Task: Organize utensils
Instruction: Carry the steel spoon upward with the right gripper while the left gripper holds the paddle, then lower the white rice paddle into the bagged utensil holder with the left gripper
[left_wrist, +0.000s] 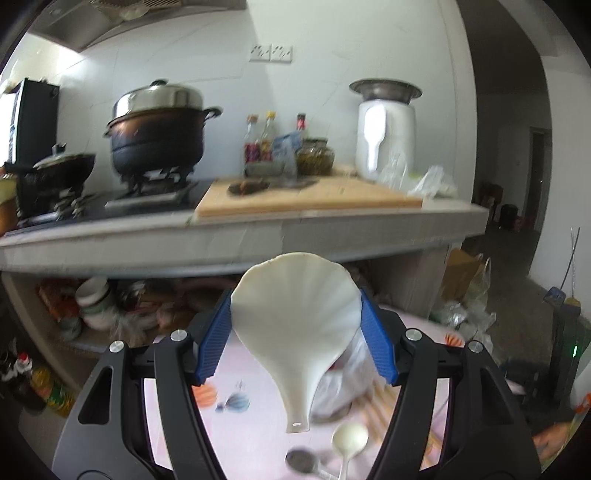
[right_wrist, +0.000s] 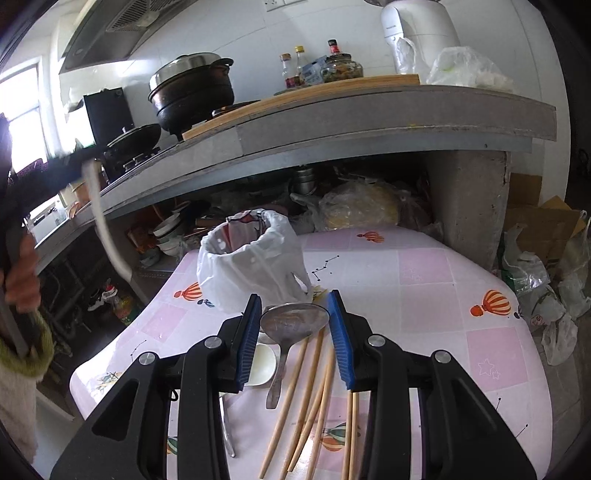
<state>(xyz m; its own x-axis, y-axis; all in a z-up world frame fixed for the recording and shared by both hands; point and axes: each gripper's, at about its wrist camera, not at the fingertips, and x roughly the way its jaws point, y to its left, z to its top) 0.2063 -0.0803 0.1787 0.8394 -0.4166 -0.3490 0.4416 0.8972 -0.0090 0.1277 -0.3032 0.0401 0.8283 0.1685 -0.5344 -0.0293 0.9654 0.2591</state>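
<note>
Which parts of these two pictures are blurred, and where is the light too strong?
Left wrist view: the white scoop is sharp, the table below is smeared, the counter soft. Right wrist view: the chopsticks are sharp, the window is blown out, and the scoop there is streaked.

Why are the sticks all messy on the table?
The chopsticks lie loose and fanned at different angles on the pink tablecloth, beside a metal spoon, not yet gathered into the bag-lined holder.

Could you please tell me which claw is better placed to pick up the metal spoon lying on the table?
Right. The right claw is open directly over the metal spoon beside the wooden chopsticks, while the left claw is already gripping a white shell-shaped scoop.
</note>
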